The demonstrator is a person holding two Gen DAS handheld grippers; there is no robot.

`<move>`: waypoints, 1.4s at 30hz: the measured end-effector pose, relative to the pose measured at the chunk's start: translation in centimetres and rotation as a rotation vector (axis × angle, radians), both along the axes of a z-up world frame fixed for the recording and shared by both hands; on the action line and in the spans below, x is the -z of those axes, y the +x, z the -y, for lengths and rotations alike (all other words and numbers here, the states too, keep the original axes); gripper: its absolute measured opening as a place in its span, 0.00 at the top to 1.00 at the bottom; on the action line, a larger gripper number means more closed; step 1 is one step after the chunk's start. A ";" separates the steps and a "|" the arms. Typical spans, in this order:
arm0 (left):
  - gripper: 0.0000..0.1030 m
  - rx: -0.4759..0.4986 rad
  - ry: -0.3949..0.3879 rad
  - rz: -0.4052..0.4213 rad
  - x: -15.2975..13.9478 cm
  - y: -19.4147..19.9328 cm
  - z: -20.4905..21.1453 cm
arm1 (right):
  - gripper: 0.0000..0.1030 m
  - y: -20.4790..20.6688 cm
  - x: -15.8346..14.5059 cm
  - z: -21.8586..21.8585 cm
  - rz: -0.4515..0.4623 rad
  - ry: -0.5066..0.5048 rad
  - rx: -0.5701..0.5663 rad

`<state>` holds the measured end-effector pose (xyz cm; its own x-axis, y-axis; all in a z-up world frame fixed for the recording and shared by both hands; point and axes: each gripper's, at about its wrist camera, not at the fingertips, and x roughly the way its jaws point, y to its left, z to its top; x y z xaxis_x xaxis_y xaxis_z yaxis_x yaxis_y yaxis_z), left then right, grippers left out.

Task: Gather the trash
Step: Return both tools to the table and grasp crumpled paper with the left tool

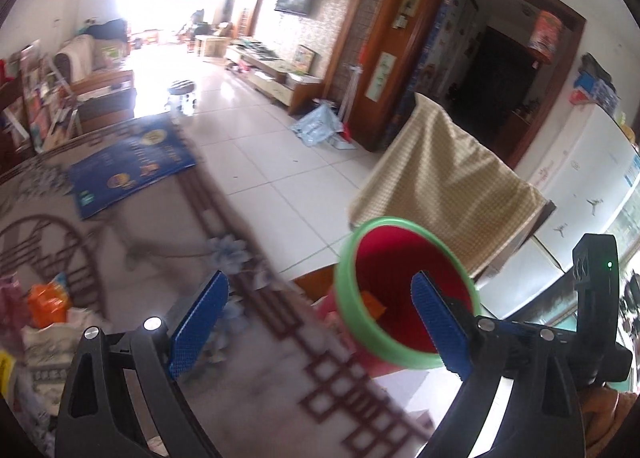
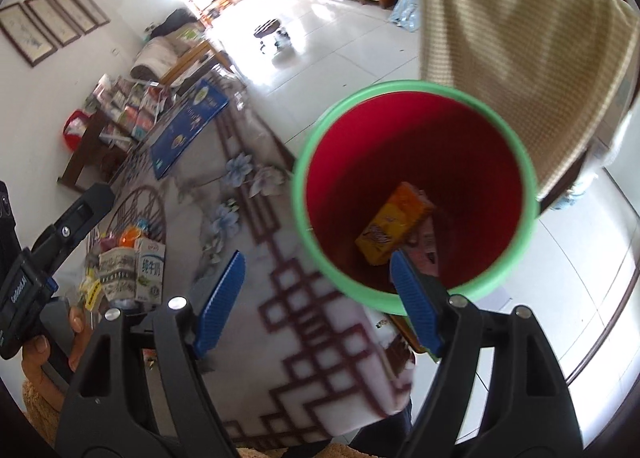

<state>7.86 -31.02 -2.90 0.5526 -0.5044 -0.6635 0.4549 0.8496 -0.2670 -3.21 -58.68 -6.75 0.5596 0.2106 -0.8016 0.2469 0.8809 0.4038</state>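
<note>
Both the left gripper (image 1: 316, 322) and the right gripper (image 2: 316, 302) stand wide and empty. Remaining trash, including a milk carton (image 2: 150, 272), sits on the patterned table (image 2: 312, 338) beside the red bin (image 2: 416, 193). Judged light, crushable: grip across its 2 flat sides

The tablecloth (image 1: 248, 358) pattern is smeared by motion blur in the left wrist view. The bin (image 2: 416, 193) is partly covered by a blue finger (image 2: 416, 304) — a pink packet (image 2: 428, 246) under the orange carton (image 2: 394, 223) shows only partly. The trash pile (image 1: 44, 322) is cut by the frame edge — its items are unclear.
</note>
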 end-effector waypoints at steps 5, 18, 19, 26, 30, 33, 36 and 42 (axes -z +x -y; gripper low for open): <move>0.14 -0.147 -0.006 -0.026 0.8 0.0 -7.7 | 0.29 2.1 0.1 -5.6 -0.008 -0.008 -0.109; 0.14 -0.502 0.052 -0.144 5.8 -3.2 -30.0 | 0.29 4.0 -0.4 -21.1 -0.031 -0.034 -0.317; 0.14 -0.518 0.065 -0.153 6.0 -3.6 -31.0 | 0.29 4.1 -0.4 -22.2 -0.029 -0.033 -0.333; 0.20 -0.654 0.091 -0.274 10.5 -6.3 -39.6 | 0.33 3.7 -0.4 -30.8 -0.009 -0.018 -0.460; 0.21 -0.630 0.063 -0.357 13.2 -5.8 -41.3 | 0.40 3.2 -0.4 -34.6 -0.012 -0.014 -0.516; 0.20 -0.592 0.050 -0.379 14.7 -4.9 -41.4 | 0.40 2.8 -0.4 -36.6 -0.015 -0.019 -0.545; 0.43 -0.558 0.002 -0.409 15.8 -4.7 -41.4 | 0.41 2.5 -0.4 -38.2 -0.017 -0.023 -0.575; 0.61 -0.521 0.011 -0.365 14.9 -5.0 -41.0 | 0.42 3.1 0.1 -41.9 -0.029 0.017 -0.636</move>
<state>2.85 9.97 -17.79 0.4610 -0.2228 -0.8590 -0.1371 0.9385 -0.3169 -0.08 -16.77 -6.87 0.2991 0.5076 -0.8080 -0.3108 0.8524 0.4204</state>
